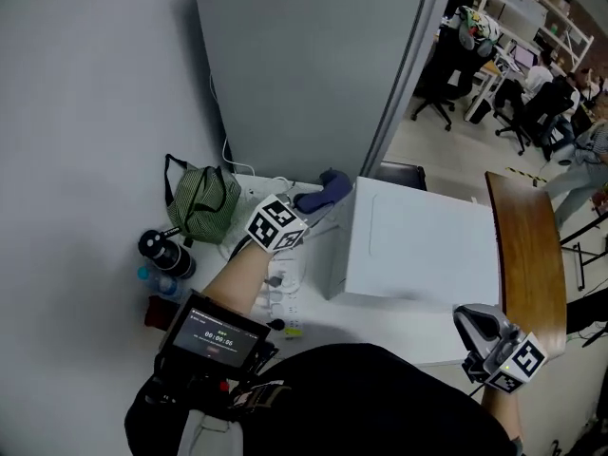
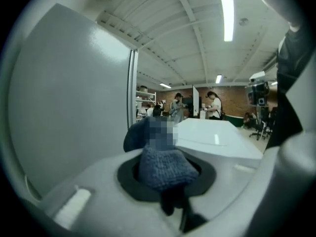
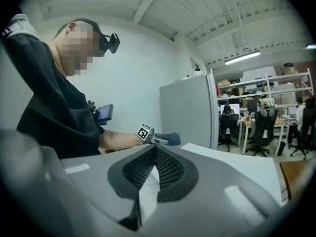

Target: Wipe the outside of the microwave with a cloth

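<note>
The white microwave [image 1: 418, 250] stands on a white table, its flat top facing up. My left gripper [image 1: 306, 218] is shut on a dark blue cloth [image 1: 325, 192] at the microwave's back left corner; the left gripper view shows the cloth [image 2: 163, 167] bunched between the jaws with the microwave top [image 2: 217, 137] beyond. My right gripper [image 1: 472, 321] hangs at the microwave's front right corner, jaws closed with nothing between them. In the right gripper view the pads [image 3: 168, 168] meet, and the left gripper [image 3: 158, 140] with the cloth [image 3: 169, 139] shows across the microwave top [image 3: 237, 164].
A grey cabinet [image 1: 304, 65] rises right behind the microwave. A green striped bag [image 1: 199, 202], a dark bottle [image 1: 163, 252] and a power strip [image 1: 285, 283] lie left of it. A wooden table [image 1: 527, 245] stands to the right. People sit at desks in the far room.
</note>
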`<state>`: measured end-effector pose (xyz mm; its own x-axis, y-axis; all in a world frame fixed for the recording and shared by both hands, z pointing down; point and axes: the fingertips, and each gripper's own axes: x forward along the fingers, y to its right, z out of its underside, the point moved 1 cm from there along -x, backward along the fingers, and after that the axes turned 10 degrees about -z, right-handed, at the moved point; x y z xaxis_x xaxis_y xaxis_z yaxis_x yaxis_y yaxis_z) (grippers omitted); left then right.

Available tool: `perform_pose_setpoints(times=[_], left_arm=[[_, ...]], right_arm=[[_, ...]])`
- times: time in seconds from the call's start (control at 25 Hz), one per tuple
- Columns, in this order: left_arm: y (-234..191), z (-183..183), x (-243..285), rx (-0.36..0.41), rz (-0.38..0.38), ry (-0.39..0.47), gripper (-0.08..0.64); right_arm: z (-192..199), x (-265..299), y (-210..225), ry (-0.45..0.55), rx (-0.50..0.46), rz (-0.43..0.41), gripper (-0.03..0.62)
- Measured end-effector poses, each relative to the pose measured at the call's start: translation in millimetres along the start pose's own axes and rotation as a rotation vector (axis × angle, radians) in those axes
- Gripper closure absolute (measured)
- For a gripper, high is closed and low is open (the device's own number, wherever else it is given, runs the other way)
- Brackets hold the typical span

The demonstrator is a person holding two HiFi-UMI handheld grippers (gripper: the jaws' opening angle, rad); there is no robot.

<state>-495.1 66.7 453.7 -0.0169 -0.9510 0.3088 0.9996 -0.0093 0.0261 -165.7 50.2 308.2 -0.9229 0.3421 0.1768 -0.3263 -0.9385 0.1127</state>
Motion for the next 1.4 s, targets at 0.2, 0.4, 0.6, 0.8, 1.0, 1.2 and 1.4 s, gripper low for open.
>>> perform_pose_setpoints(times=[0.2,0.4,0.6,0.8,1.0,1.2,1.4], left_arm=[[2.4,18.8,49.4,0.066,0.136,-0.095,0.503],[17.6,33.6,80.7,0.155,0.235,-0.161,0.503],[6.9,53.5,99.2,0.245,0.247,-0.265,0.505],[1.9,68.9,108.6,0.26,0.313,-0.339,0.505],[0.3,119.6,130.0,0.409,0.302,-0.477,0.503],[1.9,167.4,147.5,0.43,0.31,-0.57,0.503],[12.5,220.0,155.3,0.477,0.334,-0.685,0.503]], right_arm=[[-6.7,-2.7,2.9,-0.058,0.02,0.11,0.588],[-4.1,-13.2,18.6,-0.074,0.051,0.178,0.588],[5.5,-22.6,34.6,-0.092,0.085,0.208,0.588],[14.4,-29.9,45.9,-0.099,0.114,0.225,0.588],[21.8,-39.1,55.3,-0.098,0.135,0.247,0.588],[28.7,-36.5,56.3,-0.119,0.146,0.236,0.588],[26.2,-42.5,54.8,-0.136,0.144,0.256,0.588]])
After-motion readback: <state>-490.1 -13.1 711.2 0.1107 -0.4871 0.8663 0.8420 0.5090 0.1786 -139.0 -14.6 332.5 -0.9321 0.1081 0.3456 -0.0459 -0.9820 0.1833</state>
